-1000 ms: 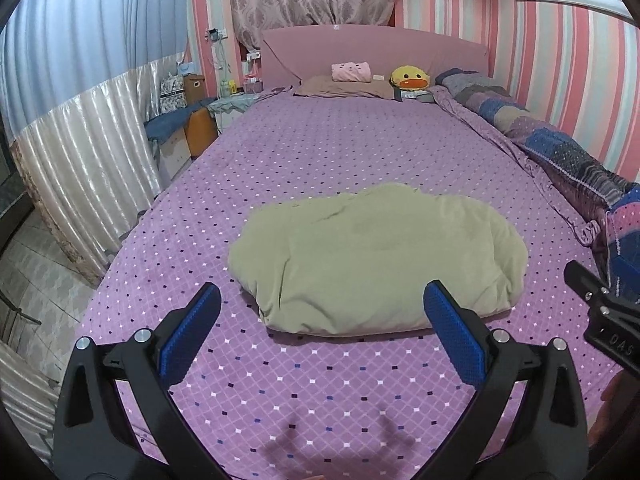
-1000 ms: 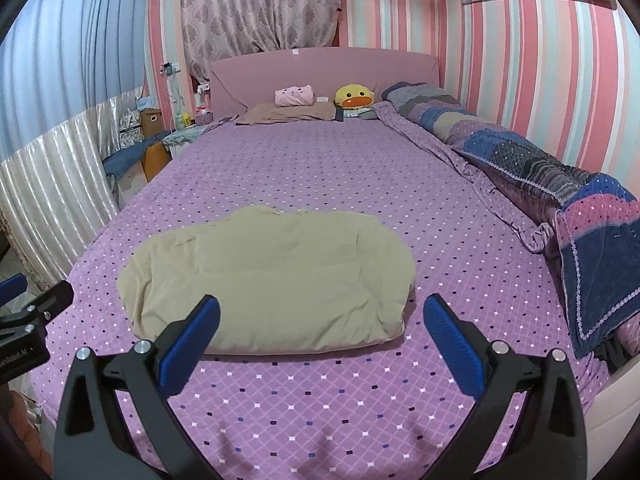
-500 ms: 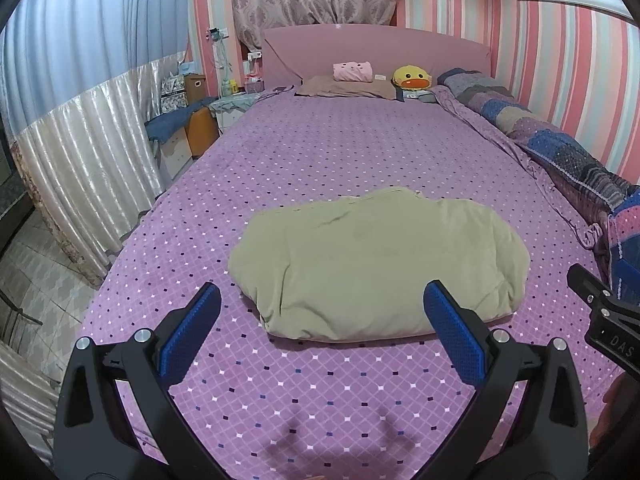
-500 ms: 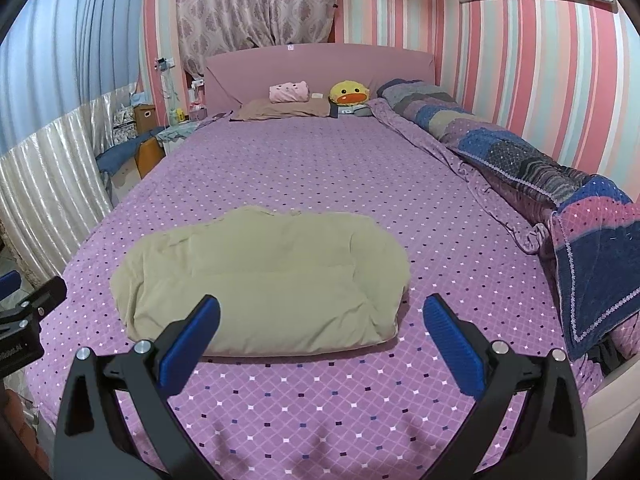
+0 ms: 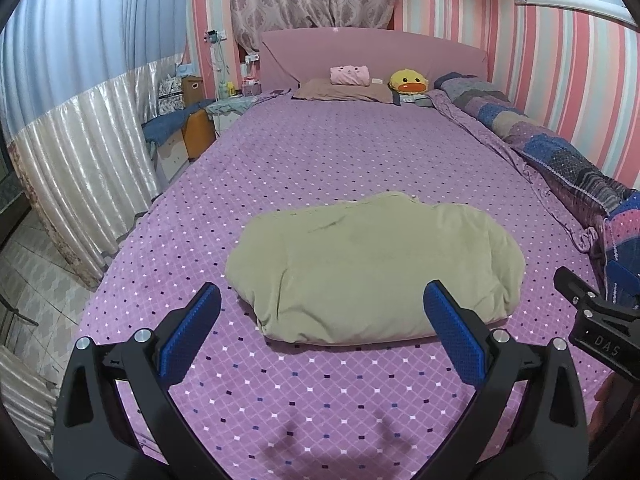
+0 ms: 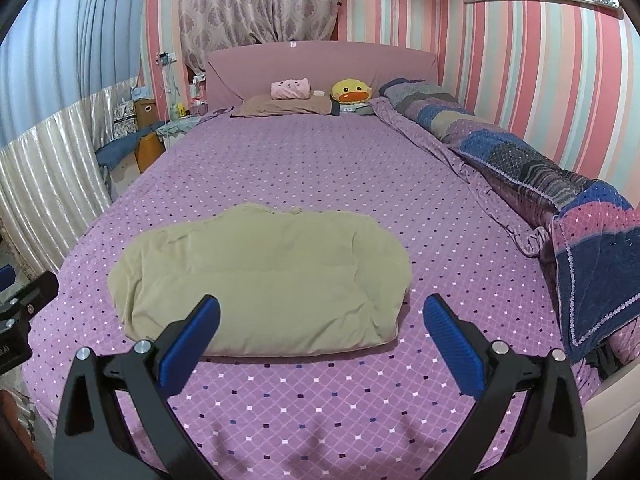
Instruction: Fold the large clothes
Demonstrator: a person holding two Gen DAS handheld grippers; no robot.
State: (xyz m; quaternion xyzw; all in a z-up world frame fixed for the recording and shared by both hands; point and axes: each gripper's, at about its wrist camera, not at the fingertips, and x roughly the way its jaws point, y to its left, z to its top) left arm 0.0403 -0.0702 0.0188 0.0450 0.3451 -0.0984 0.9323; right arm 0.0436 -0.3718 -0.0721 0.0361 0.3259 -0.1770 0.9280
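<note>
A large khaki garment (image 5: 372, 268) lies folded into a thick oblong bundle on the purple dotted bedspread (image 5: 320, 152); the right wrist view shows the same garment (image 6: 264, 280). My left gripper (image 5: 320, 322) hovers open just short of the bundle's near edge, nothing between its blue pads. My right gripper (image 6: 320, 322) is likewise open and empty, held above the spread in front of the bundle's right half. Each view catches the other gripper's black body at its edge: right gripper (image 5: 596, 328), left gripper (image 6: 20, 312).
A patchwork quilt (image 6: 540, 172) is heaped along the bed's right side by the striped wall. Pillows and a yellow duck plush (image 5: 408, 82) sit at the pink headboard. Boxes and a bedside table (image 5: 188, 128) stand left of the bed, beside a curtain.
Both grippers have drifted slightly back and up, so the bundle sits a little farther off. Both stay open; the garment has not moved.
</note>
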